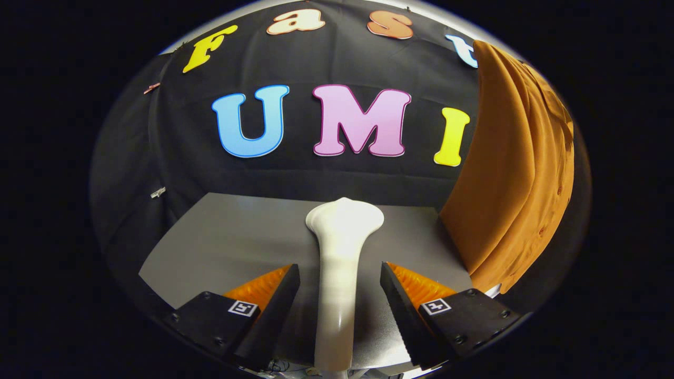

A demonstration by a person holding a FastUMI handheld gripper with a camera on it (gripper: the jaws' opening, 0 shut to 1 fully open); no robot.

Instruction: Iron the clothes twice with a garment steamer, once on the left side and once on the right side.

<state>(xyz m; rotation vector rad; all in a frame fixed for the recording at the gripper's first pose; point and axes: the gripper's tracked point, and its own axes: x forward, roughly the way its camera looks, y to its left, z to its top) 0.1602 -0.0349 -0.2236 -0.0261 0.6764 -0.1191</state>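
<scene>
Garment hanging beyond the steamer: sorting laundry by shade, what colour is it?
Plain burnt orange garment, no pattern, best seen in the gripper view.

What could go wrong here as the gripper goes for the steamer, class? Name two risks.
1. The gripper is open, with gaps between its fingers and the steamer's handle; closing off-centre could push the smooth, rounded handle aside.
2. The orange garment hangs off to one side, beyond the fingers; swinging the steamer head across might snag its folds.

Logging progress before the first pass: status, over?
Gripper open, fingers either side of the steamer handle, not pressing. Steamer lying on grey table. Orange garment hanging beyond, to the right. Nothing between.
</scene>
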